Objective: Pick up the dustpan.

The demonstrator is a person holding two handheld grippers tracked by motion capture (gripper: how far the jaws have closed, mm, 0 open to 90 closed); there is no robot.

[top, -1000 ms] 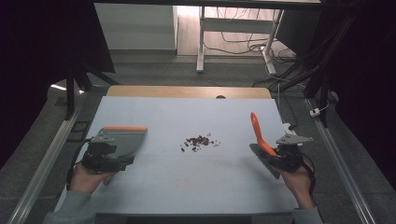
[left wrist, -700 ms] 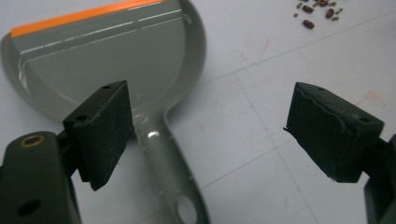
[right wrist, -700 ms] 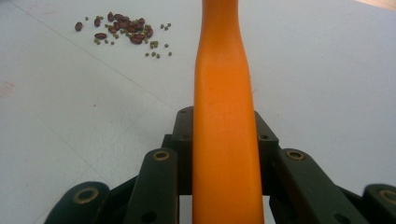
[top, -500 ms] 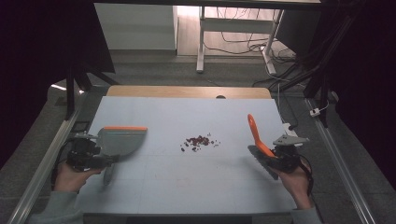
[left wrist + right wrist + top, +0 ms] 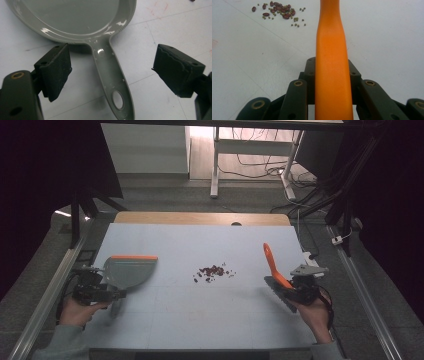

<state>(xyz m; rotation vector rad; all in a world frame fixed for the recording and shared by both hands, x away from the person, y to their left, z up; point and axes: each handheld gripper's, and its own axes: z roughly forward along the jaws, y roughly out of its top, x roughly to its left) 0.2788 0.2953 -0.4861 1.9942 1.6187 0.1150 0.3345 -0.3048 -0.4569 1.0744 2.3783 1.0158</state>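
With the left gripper's (image 5: pixel 110 75) fingers (image 5: pixel 53 71) apart astride the dustpan (image 5: pixel 75 22) handle, closing off-centre could skid it from the beans (image 5: pixel 212 271), while the right gripper (image 5: pixel 295 287) is clamped on the orange brush (image 5: pixel 332 70).

Grey dustpan handle (image 5: pixel 110 75) between parted tongs (image 5: pixel 110 72)

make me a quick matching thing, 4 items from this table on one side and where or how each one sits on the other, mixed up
Items:
1. dustpan
2. orange brush handle
3. beans
4. left gripper

States:
A. scattered mid-table
B. open, jaws either side of a grey handle
C. lying flat at the table's left
D. clamped in the right gripper

Pairs: 1-C, 2-D, 3-A, 4-B
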